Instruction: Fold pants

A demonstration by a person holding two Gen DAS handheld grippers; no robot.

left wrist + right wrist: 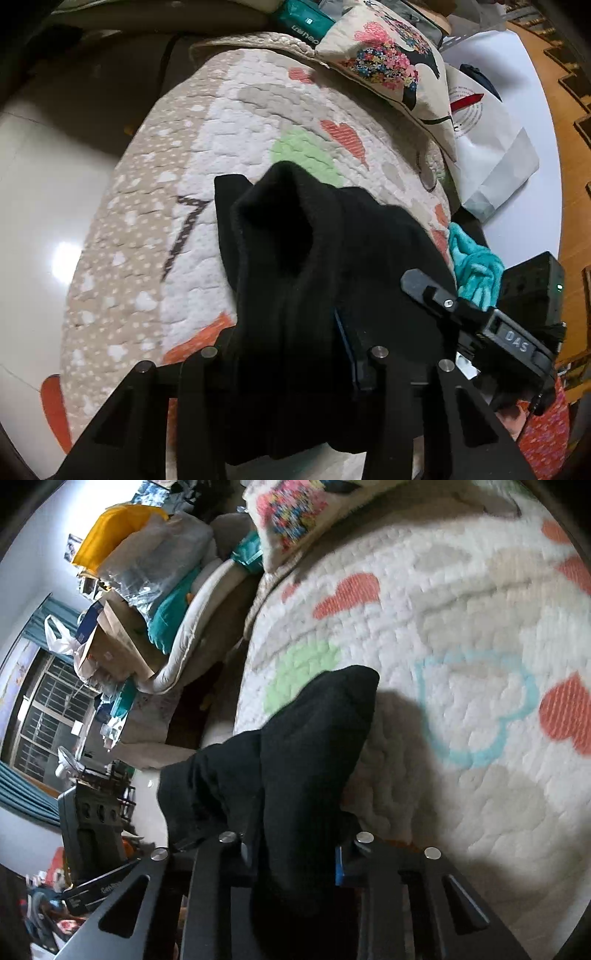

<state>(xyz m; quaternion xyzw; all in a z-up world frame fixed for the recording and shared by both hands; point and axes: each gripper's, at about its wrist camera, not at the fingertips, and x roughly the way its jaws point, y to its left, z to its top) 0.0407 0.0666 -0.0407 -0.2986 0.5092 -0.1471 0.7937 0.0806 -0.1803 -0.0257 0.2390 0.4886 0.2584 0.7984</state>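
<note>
The black pants [288,229] lie bunched on a quilted bed cover with hearts [240,129]. In the left wrist view my left gripper [295,362] is shut on a thick fold of the cloth, which drapes over both fingers and hides the pads. To the right, a black finger [428,288] of the other gripper rests against the same dark cloth. In the right wrist view my right gripper [291,849] is shut on another bunch of the pants [314,731], lifted a little off the cover [461,627], with a shadow beneath.
A flowered pillow [388,62] lies at the far end of the bed, a white paper bag [491,147] and a teal cloth [476,266] beside it. The bed edge drops to a shiny floor [37,184]. Bags and boxes [147,572] are piled beyond the bed.
</note>
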